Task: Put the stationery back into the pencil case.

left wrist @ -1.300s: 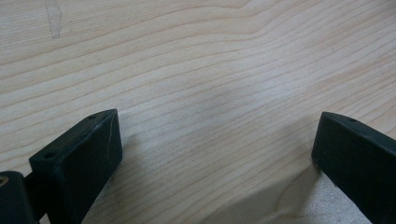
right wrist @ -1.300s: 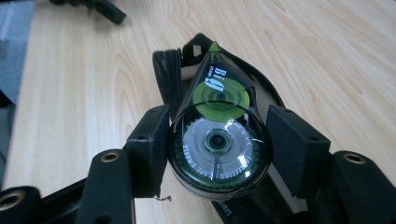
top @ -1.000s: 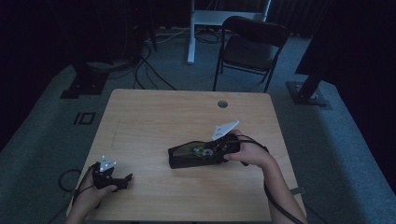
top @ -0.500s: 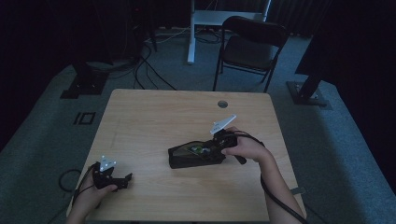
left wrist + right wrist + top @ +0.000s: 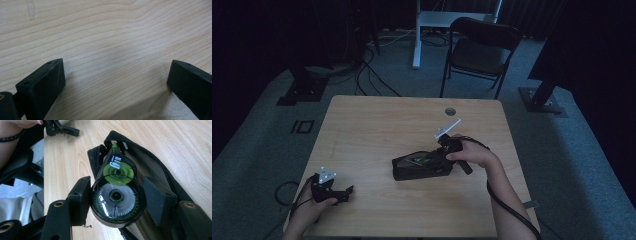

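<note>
- Toward the table's [image 5: 377, 120] right edge, nearer the front than the back, the right gripper [image 5: 116, 200] holds a correction-tape roller [image 5: 116, 195] over the open black zip pouch [image 5: 419, 167]; the jaws stand partly open, pressed on the roller's round body from both sides.
- Risk: the roller is gripped on its curved, smooth shell, so in my judgement it could twist or slip out sideways if the hand tilts on the way into the pouch.
- Risk: the roller's green nose points at the pouch mouth, and it might catch on the zip edge and drag the soft pouch across the wood, since nothing pins the pouch down.
- Risk: released too high, the roller could bounce off the pouch rim onto the table.
- At the front left corner the left gripper [image 5: 332, 190] rests low on the table, jaws wide apart with bare wood between them.
- Count: one roller, one pouch, two grippers, one table; behind its back edge, one folding chair [image 5: 482, 50].
</note>
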### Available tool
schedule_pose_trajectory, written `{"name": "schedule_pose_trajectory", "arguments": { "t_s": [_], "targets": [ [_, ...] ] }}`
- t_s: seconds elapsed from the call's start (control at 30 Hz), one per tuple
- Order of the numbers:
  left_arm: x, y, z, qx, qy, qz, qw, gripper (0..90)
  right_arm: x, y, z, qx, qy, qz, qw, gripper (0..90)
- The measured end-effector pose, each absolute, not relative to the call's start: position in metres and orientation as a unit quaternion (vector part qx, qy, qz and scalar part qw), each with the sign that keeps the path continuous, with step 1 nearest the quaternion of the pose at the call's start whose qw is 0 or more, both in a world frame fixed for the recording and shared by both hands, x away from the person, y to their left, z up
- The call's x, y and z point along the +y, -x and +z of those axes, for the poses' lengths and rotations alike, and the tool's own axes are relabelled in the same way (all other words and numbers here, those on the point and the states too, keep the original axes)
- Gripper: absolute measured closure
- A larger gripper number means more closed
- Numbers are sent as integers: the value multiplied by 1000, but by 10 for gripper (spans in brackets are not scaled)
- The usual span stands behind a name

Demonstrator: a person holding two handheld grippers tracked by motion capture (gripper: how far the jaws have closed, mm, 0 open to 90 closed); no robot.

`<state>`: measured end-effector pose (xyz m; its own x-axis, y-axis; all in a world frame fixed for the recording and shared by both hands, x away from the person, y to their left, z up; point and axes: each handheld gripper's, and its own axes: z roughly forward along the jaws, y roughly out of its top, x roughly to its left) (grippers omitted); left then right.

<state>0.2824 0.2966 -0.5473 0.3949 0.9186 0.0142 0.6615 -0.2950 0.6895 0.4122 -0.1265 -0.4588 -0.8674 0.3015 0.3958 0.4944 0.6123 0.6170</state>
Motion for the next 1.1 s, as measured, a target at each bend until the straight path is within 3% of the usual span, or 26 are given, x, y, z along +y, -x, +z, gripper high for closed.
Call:
{"name": "schedule_pose_trajectory", "arguments": {
  "t_s": [0.47,1.1],
  "targets": [
    [297,-282,-547,509,-777,210,307,21,-124,-419,-471,-883,246,-373,144,409],
    [297,-282,-547,509,-777,210,307,21,-120,-419,-479,-880,273,-366,129,409]
  ]
}}
